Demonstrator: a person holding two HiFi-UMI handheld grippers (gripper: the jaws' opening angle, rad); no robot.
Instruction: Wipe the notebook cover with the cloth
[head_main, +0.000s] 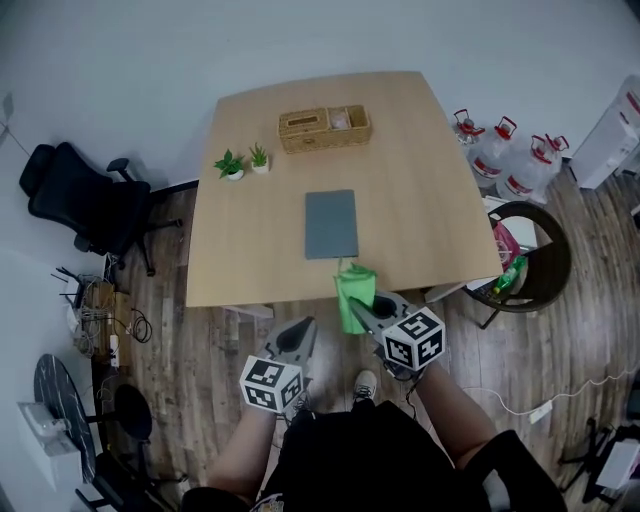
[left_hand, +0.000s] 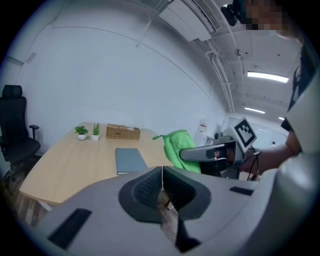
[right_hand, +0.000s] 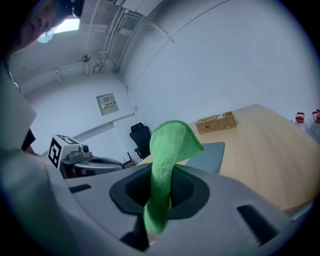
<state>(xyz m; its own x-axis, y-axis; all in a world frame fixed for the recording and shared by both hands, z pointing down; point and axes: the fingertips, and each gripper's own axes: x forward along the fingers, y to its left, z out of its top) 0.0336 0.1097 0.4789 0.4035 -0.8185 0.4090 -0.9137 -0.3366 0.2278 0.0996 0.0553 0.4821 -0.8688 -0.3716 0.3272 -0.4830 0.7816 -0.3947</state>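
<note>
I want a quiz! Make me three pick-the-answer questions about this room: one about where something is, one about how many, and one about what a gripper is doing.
1. Where does the flat grey notebook lie?
A. On the light wooden table
B. On the office chair
C. On the floor

2. How many small green potted plants stand on the table?
A. One
B. Two
C. Four

3. What are the jaws of the right gripper doing?
A. Standing wide open and empty
B. Shut on the green cloth
C. Shut on the notebook

Answers:
1 A: the notebook lies flat near the middle of the tabletop, on the near side of the woven basket.
2 B: two little pots stand side by side, left of the basket.
3 B: the cloth sticks up from between the closed jaws.
</note>
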